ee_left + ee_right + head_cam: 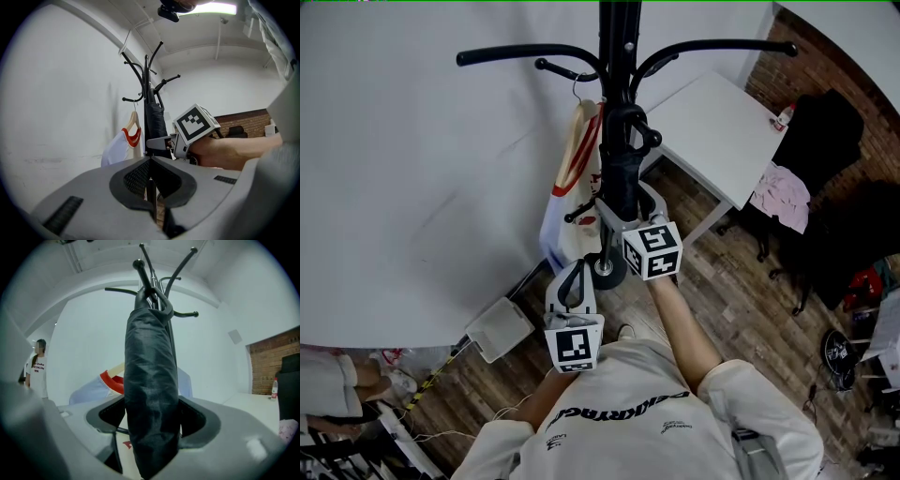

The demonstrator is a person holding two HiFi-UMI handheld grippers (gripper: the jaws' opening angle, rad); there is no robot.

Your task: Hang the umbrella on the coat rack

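Umbrella (151, 380) hangs upright from the coat rack (619, 28), handle up, between the wide-spread jaws of my right gripper (152, 416); my left gripper (151, 161) has its jaws pressed together, empty.

One coat rack (619, 56) is counted, with one umbrella (622, 169) and one shirt (567, 202) hung on it. Two grippers are counted before it: the left hand-held gripper (572, 281) and the right hand-held gripper (623, 214). Beside the coat rack, one counter (712, 131) bearing one bottle (782, 117) is counted.
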